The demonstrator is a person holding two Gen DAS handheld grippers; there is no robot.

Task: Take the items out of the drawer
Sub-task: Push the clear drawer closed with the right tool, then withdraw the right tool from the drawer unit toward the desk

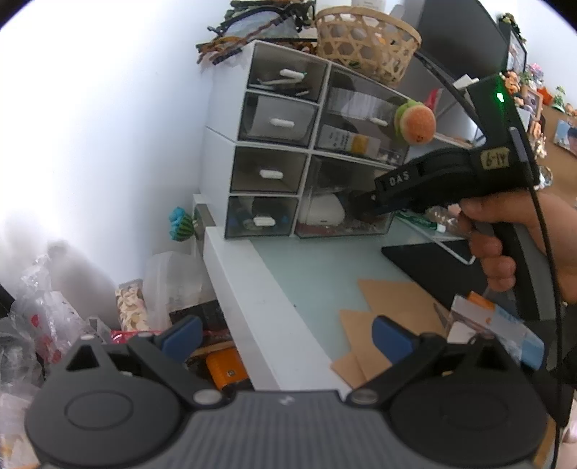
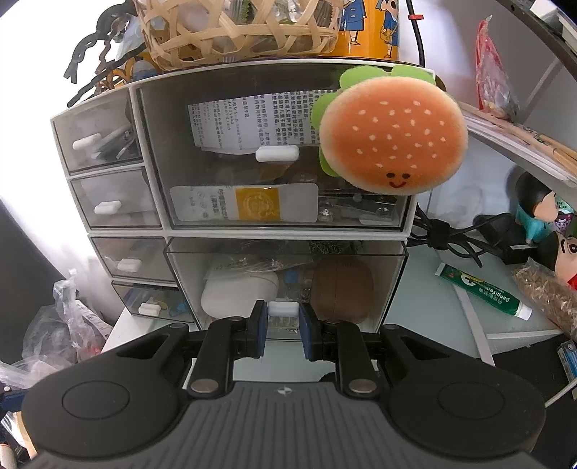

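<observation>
right gripper (image 2: 283, 326): narrowed onto the white handle (image 2: 283, 309) of the lower large drawer (image 2: 285, 285); the blue pads (image 2: 260, 324) sit on both its ends. Contact looks made, but you can't confirm clamp force from here.
left gripper (image 1: 285, 337): wide, holding nothing, hanging over the desk (image 1: 310, 267) edge well short of the organizer (image 1: 299, 144).
drawer state: looks pulled part-way out; its clear front stands proud of the frame in the right wrist view.
items: white case (image 2: 239, 292) and brown case (image 2: 342, 288) sit just behind the front wall, plus small loose bits.
risk – handle slip: the tab is short and smooth. Pull off-axis and the pads likely pop off.
risk – organizer drag: nothing braces the stacked unit. If the drawer binds, you'll probably slide the whole stack forward.
risk – topple: the bamboo basket (image 2: 230, 32) on top could shift if the stack jerks.
risk – overpull: the drawer may come fully out and dump the loose contents.
risk – snag: the burger plush (image 2: 391, 144) hangs over the drawer above, close to your reach-in path.
fix: consider bracing with the left gripper.
</observation>
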